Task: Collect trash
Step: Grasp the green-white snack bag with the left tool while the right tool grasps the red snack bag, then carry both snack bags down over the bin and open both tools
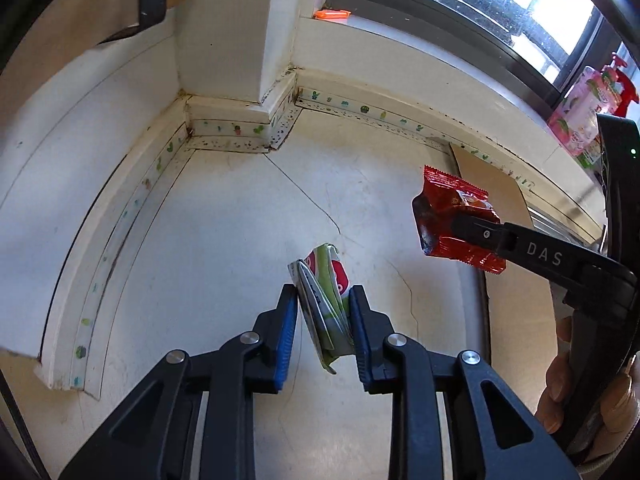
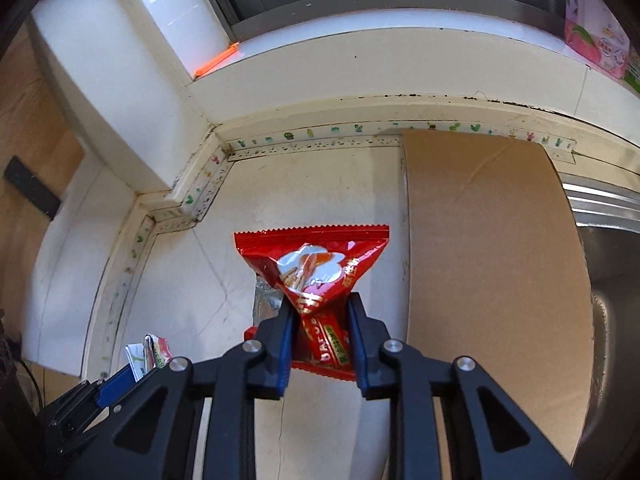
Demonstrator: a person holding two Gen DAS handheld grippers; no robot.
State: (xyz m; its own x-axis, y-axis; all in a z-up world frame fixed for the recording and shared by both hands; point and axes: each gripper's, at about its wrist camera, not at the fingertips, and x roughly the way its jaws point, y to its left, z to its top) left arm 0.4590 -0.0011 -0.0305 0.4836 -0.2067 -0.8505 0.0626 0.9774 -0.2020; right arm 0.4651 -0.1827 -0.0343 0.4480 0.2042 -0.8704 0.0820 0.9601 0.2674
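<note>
My left gripper is shut on a flattened green, white and red carton, which hangs between its blue pads above the white counter. My right gripper is shut on a red snack wrapper, crumpled where the pads pinch it and lifted off the counter. In the left wrist view the red wrapper shows at the right, clamped in the right gripper's black fingers. In the right wrist view the carton and the left gripper's blue pad sit at the lower left.
A brown cardboard sheet lies on the counter at the right, next to a steel sink. A window sill with an orange item and a pink pouch runs along the back. A hand holds the right gripper.
</note>
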